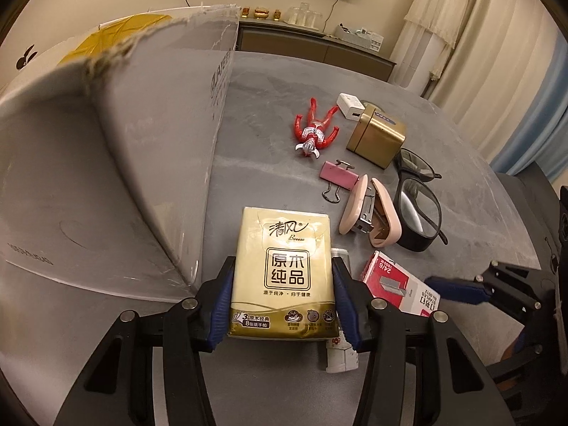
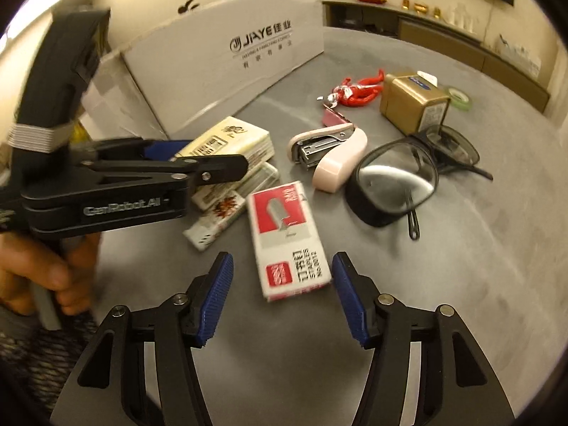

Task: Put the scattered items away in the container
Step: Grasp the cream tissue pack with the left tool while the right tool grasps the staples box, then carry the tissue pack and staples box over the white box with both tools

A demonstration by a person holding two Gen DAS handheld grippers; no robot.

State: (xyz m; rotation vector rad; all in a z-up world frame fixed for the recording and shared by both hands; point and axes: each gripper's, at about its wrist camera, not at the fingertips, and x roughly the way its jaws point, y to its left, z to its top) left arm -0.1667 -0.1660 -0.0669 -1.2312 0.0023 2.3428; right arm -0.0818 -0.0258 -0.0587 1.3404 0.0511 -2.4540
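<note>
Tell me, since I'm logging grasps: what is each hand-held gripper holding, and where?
The left hand-held gripper clamps the tissue pack by its two long sides, near its lower end. The right hand-held gripper is open, holding nothing.

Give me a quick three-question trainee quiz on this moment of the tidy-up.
1. True or false: the left gripper is shut on the tissue pack.
2. Which item lies between the open right gripper fingers: A stapler, B staples box, C glasses?
3. Fill in: the toy figure is red and ____.

Key: 1 true; 2 B; 3 silver.
</note>
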